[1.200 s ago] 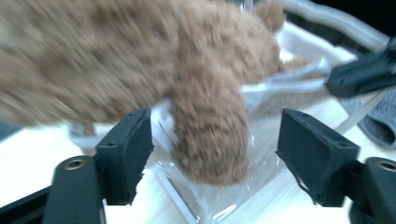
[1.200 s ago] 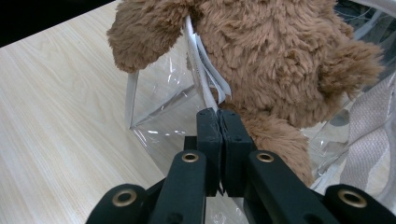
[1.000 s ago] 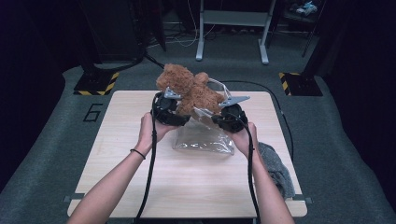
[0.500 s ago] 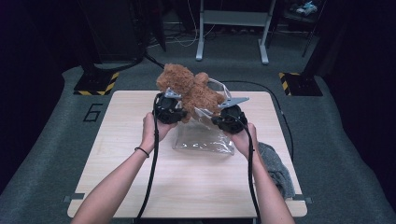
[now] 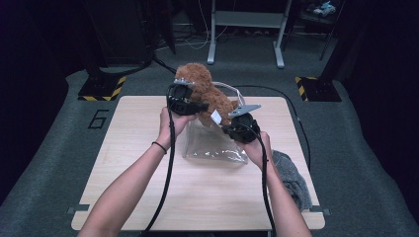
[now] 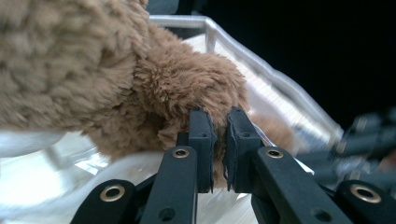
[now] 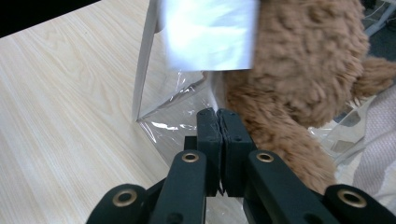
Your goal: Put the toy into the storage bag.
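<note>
Brown plush bear (image 5: 205,94) pinched by raised left tool (image 5: 190,106), right tool (image 5: 236,129) clamping clear bag (image 5: 215,148)

A fluffy brown teddy bear (image 5: 205,96) sits half out of a clear plastic bag (image 5: 215,148), tilted, above the far side of the wooden table; the bag's bottom rests crumpled there.

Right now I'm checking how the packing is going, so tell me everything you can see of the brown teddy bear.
The teddy bear is shaggy brown plush with a white tag on its side. It stands tilted over the mouth of the clear plastic bag, its lower part inside. The left gripper has just closed its fingers on a furry limb. The right gripper beside it pinches the bag's film, not the fur.
</note>
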Demonstrator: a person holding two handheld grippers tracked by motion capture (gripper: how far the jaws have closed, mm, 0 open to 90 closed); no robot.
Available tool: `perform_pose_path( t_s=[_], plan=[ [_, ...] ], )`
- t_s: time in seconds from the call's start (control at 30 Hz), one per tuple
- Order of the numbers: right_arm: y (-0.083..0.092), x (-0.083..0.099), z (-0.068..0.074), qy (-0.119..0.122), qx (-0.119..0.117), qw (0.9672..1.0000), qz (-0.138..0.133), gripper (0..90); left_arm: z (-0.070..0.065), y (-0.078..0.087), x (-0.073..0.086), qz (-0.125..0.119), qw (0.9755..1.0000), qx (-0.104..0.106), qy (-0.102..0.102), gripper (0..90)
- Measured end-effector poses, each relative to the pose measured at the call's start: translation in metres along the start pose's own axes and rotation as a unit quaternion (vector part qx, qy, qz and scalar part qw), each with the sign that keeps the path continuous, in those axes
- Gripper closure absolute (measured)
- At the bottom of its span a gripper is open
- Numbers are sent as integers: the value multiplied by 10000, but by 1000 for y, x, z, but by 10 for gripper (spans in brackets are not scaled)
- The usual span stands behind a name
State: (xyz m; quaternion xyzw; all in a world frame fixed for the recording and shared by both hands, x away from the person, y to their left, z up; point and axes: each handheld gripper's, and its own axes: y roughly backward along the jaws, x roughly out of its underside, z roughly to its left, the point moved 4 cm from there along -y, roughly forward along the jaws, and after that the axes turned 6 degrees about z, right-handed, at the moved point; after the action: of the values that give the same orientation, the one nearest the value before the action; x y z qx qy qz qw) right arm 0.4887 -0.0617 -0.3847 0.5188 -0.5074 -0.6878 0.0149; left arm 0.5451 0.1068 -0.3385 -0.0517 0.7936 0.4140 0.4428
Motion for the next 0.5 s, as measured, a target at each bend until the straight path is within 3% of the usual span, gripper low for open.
perform_pose_path(
  t_s=[0.07,0.2,0.27,0.3,0.4,0.5],
  plan=[
    [-1,0,2,-35,-3,10000,21,886,0,-8,-5,-12,9999,58,128,825],
    [0,0,0,-14,28,10000,-4,886,-3,-25,-8,197,9997,-98,-70,822],
    [2,1,-1,-148,15,9999,-8,886,-4,-28,-6,236,9997,-55,-40,817],
    [3,1,-4,-60,30,10000,-72,885,-3,-35,-2,370,9993,-16,-64,810],
    [6,3,-5,-143,38,9999,-47,886,-3,-37,4,538,9983,-9,-230,742],
    [7,2,-6,-132,34,9999,-70,885,-2,-25,2,526,9977,-191,-393,597]
  ],
)
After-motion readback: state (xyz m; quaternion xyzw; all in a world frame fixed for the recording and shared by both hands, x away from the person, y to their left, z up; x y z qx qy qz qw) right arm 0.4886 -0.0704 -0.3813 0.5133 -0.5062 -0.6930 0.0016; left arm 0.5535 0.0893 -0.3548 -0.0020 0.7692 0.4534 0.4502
